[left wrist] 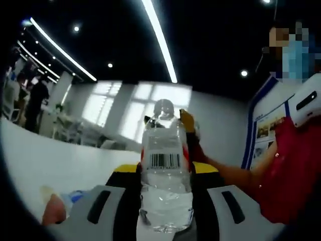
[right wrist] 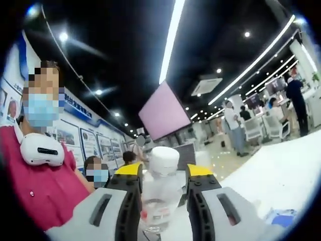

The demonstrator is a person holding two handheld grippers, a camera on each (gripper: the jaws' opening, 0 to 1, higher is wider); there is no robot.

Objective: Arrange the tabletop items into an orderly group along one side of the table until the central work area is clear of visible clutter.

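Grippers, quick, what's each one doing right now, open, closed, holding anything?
Left gripper: shut on the clear water bottle.
Right gripper: jaws flank a white-capped bottle; grip cannot be told.

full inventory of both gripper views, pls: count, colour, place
Water bottle: 1, clear with barcode label and white cap, upright between the jaws in both gripper views.
Table: 1, white, beneath the bottle.
Blue item: 1, on table at lower right of right gripper view; identity unclear.
Pink panel: 1, hanging overhead, right gripper view.
Wall posters: several, blue-framed, behind the person.
Background people: several, standing far off.
Person: 1, red top, white neck device.
Left gripper: grey jaws, yellow tips, around bottle.
Right gripper: same colours, around bottle.
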